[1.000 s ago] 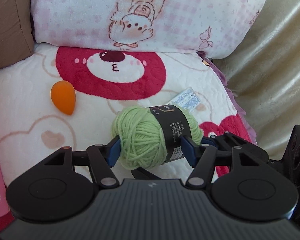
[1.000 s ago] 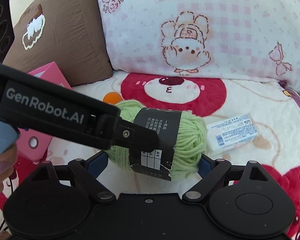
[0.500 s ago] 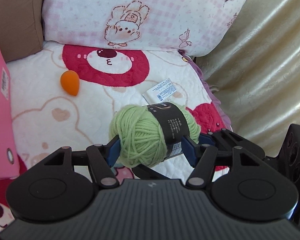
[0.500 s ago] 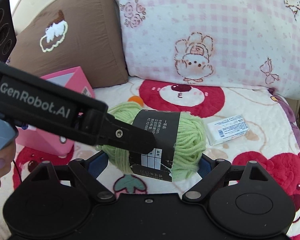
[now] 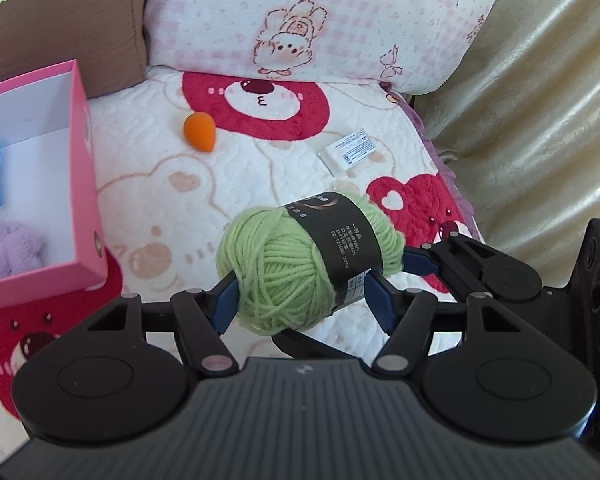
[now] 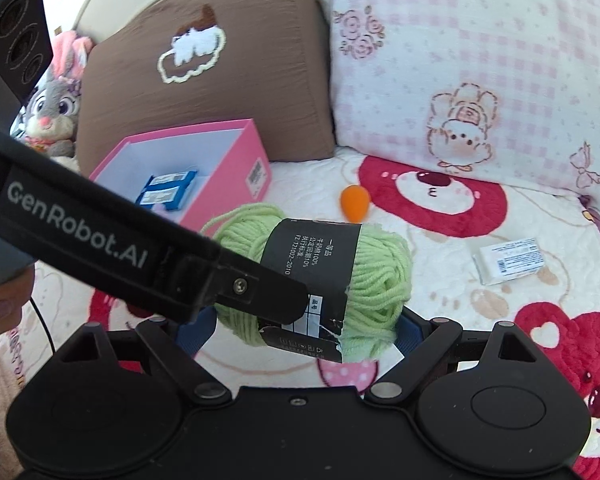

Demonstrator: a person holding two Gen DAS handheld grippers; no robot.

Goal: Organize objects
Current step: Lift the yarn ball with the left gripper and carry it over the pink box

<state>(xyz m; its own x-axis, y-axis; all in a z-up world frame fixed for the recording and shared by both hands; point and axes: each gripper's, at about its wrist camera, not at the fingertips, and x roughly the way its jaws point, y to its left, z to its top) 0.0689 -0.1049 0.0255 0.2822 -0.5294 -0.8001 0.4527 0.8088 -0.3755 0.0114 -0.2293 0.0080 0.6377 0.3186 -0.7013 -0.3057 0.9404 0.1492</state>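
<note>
A green yarn ball point(image 5: 296, 264) with a black paper label is held in the air above the bear-print quilt. My left gripper point(image 5: 300, 300) is shut on it, blue pads on both sides. My right gripper point(image 6: 300, 328) is shut on the same yarn ball point(image 6: 380, 280) from the other side; the left gripper's black body crosses in front of it. An open pink box point(image 5: 84, 168) stands at the left, also in the right wrist view point(image 6: 220, 168), holding blue packets point(image 6: 166, 190) and something purple point(image 5: 8, 252).
An orange egg-shaped sponge point(image 5: 198, 130) and a small white labelled packet point(image 5: 350, 150) lie on the quilt. A pink check pillow point(image 5: 320, 16) and brown cushion point(image 6: 204, 72) stand behind. A plush rabbit point(image 6: 56, 104) sits far left. Beige fabric point(image 5: 540, 100) hangs at the right.
Both grippers have risen and drawn back with the yarn ball in them. The pink box has come into fuller view at the left.
</note>
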